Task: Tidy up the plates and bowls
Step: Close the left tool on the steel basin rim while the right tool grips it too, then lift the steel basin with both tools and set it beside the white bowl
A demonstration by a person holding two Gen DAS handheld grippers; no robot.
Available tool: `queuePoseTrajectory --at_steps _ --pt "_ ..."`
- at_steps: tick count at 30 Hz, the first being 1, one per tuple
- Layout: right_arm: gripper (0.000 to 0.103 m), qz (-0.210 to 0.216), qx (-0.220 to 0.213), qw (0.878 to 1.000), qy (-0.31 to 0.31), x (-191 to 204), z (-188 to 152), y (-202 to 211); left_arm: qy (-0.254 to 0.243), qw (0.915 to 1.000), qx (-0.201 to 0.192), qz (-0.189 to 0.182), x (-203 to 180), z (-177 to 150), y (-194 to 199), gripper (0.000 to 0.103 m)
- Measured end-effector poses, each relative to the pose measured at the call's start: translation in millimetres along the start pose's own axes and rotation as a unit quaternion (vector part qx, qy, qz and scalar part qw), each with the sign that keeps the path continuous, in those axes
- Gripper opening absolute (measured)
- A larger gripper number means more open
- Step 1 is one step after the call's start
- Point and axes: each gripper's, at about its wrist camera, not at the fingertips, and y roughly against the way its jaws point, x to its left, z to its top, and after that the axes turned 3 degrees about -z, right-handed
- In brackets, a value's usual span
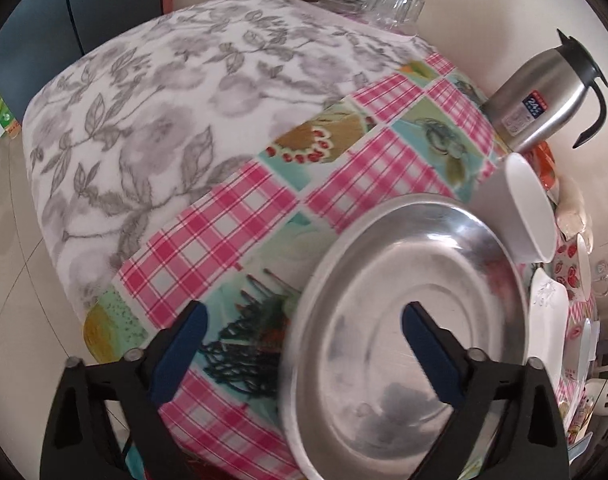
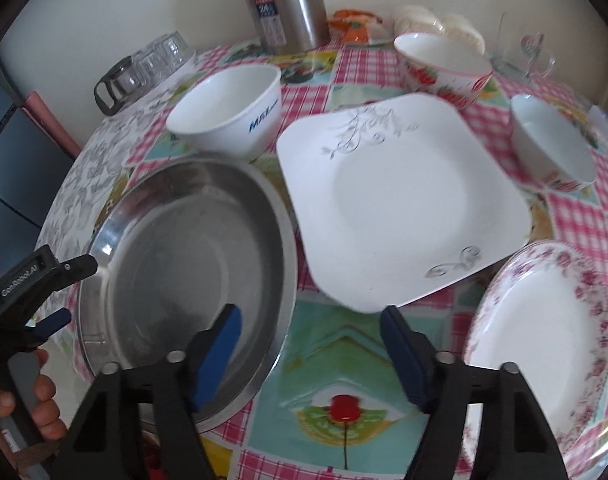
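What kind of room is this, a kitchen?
Probably a home kitchen or dining corner: a table under a patchwork cloth holds plates and bowls, such as the steel plate, a thermos and upturned glasses by the wall.

Steel pan (image 2: pixel 183 264) left of sq. plate (image 2: pixel 400 204)

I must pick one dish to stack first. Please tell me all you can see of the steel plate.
The steel plate is round, shallow and shiny, with a broad raised rim and a flat, dull, empty centre. It lies flat on the checked tablecloth near the table edge, left of the square white plate and before the white bowl. The left claw hangs open over its rim; nothing grips it.
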Motion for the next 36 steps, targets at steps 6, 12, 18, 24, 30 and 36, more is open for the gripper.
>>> queuePoseTrajectory --at_steps 6,12,18,24,30,36 --pt "0.046 0.017 0.023 1.000 0.004 5 -1 -14 -0.018 0.9995 0.014 -0.022 1 2 -13 0.063" --pt "0.029 0.023 0.035 0.999 0.001 5 1 -23 -0.037 0.9989 0.010 -0.028 -5 4 -16 0.039" --pt "0.022 0.032 0.033 0.999 0.005 7 2 -26 -0.046 0.9987 0.004 -0.021 -7 4 -19 0.026" --pt "0.021 0.042 0.036 0.998 -0.004 5 3 -33 -0.057 0.9983 0.001 -0.014 -11 3 -20 0.024" --pt "0.015 0.038 0.021 0.999 0.020 11 1 -24 -0.059 0.9982 -0.009 -0.010 -10 -2 -12 0.022" --pt "0.016 0.047 -0.003 0.998 0.041 17 0 -8 -0.055 0.9982 -0.024 -0.002 -3 -5 3 0.022"
